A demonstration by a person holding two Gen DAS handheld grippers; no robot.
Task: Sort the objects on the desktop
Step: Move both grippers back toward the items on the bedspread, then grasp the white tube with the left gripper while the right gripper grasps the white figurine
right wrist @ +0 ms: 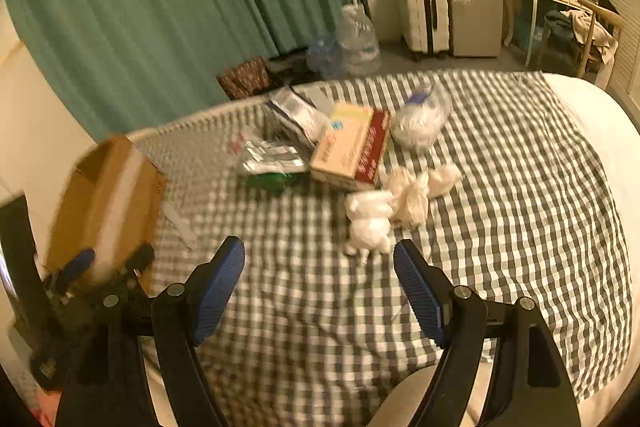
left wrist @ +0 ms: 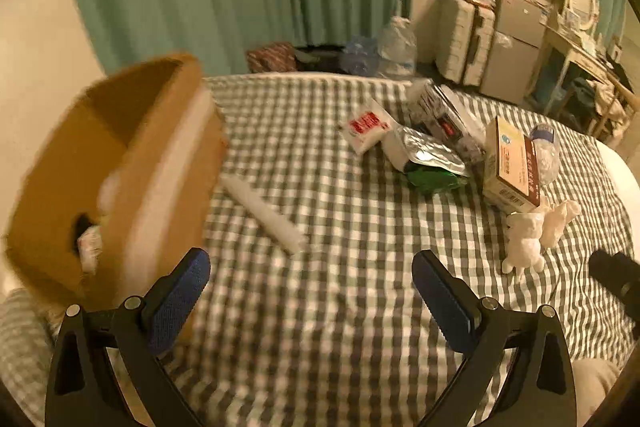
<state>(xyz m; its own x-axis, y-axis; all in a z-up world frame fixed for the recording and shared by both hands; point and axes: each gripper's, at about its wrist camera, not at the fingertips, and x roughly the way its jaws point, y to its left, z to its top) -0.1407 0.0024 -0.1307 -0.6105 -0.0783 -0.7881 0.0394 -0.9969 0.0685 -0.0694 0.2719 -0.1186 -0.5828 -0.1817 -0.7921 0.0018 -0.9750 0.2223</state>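
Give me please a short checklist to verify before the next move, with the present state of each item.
1. Right gripper open and empty: ok.
2. Left gripper open, nothing between the pads: ok.
3. Cardboard box open at the top to receive things: ok; the contents cannot be told, blurred.
4. Crumpled white tissue free in front of the right gripper: ok.
5. White stick lies alone on the checked cloth: ok.
6. Medicine box free of its neighbours: not ok, a foil packet lies against it.
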